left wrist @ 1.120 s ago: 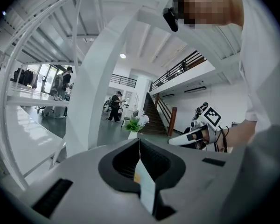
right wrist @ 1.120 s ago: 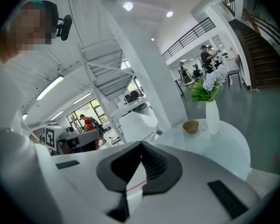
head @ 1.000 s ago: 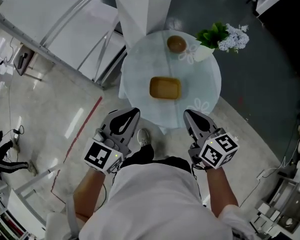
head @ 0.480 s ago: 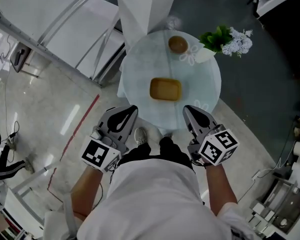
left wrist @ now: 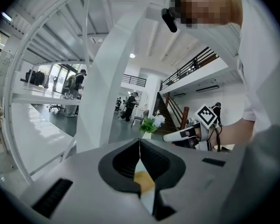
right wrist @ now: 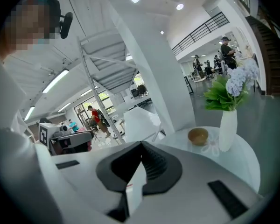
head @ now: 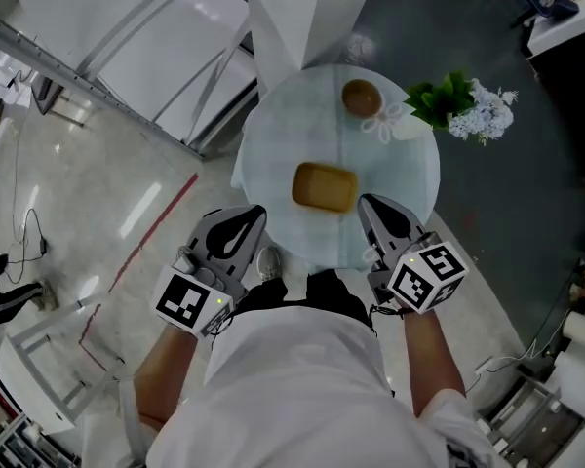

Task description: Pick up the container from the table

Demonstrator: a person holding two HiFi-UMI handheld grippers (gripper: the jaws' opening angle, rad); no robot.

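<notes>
- Yellow container (head: 324,187) is sitting near the middle of the round table (head: 283,144), a little toward the near edge, flat and untouched
- Left gripper (head: 255,214) is hovering at the near left edge of the table, jaws pressing together on nothing; its own view is showing the container only beyond the closed tips
- Right gripper (head: 369,205) is hovering at the near right edge, close to the container's near right corner, jaws likewise meeting with nothing between
- Brown bowl (head: 361,97) is resting at the far edge; vase of flowers (head: 465,108) is standing at the far right edge, both apart from the container
- Step in hand, as I am judging it: the approach, with the pickup not yet begun
- Doing it well is likely meaning: opening the jaws before reaching, coming in low over the near edge, closing one jaw inside and one outside the rim, and lifting level
- Risk I am reading: closed tips nudging the container toward the bowl
</notes>
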